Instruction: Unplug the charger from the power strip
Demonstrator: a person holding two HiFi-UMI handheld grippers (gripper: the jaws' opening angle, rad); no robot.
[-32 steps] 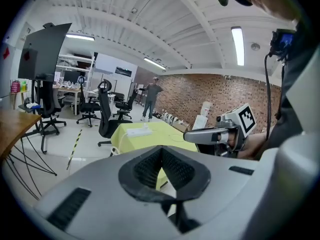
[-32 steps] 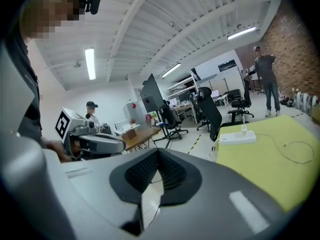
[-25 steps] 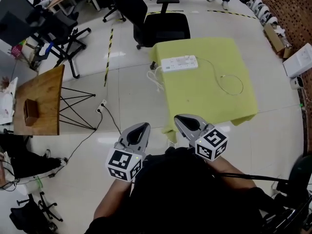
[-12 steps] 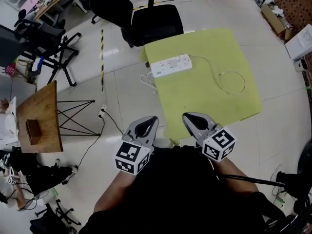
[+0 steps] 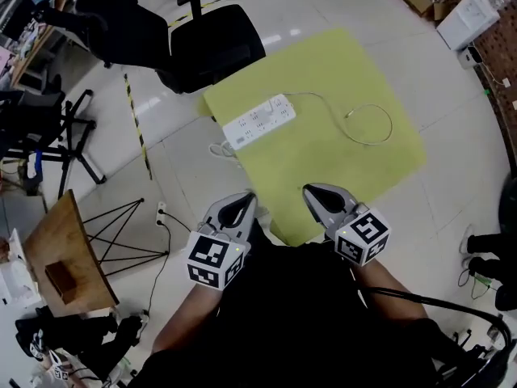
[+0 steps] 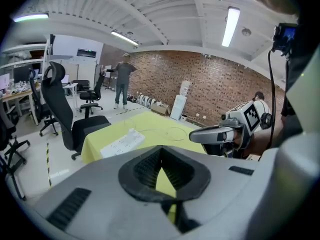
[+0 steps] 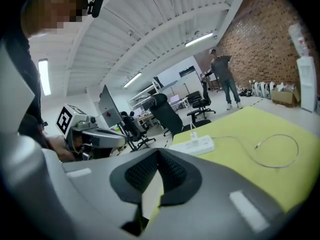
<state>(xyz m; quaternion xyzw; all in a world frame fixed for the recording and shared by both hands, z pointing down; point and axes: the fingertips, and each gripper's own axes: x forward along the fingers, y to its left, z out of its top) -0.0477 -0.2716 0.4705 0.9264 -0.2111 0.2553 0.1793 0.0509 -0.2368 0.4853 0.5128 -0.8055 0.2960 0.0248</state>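
Note:
A white power strip (image 5: 258, 121) lies on the far left part of the yellow-green table (image 5: 355, 176). In the right gripper view a small white charger (image 7: 194, 135) stands plugged into the power strip (image 7: 196, 145). A thin white cable (image 5: 367, 124) runs from the strip's right end into a loop on the cloth. My left gripper (image 5: 240, 204) and right gripper (image 5: 315, 194) hover side by side at the table's near edge, well short of the strip. Both are shut with nothing between their jaws. The left gripper view shows the strip (image 6: 122, 141) ahead and the right gripper (image 6: 220, 133) beside it.
A black office chair (image 5: 214, 43) stands behind the table's far left corner. The strip's own cord (image 5: 218, 148) hangs to the floor. A wooden side table (image 5: 69, 257) on wire legs is at the left. A white box (image 5: 468, 18) sits at the far right. A person (image 6: 121, 84) stands far off.
Both grippers have come forward and lower, up to the table's near edge. In the head view the table and strip have swung left and now look turned.

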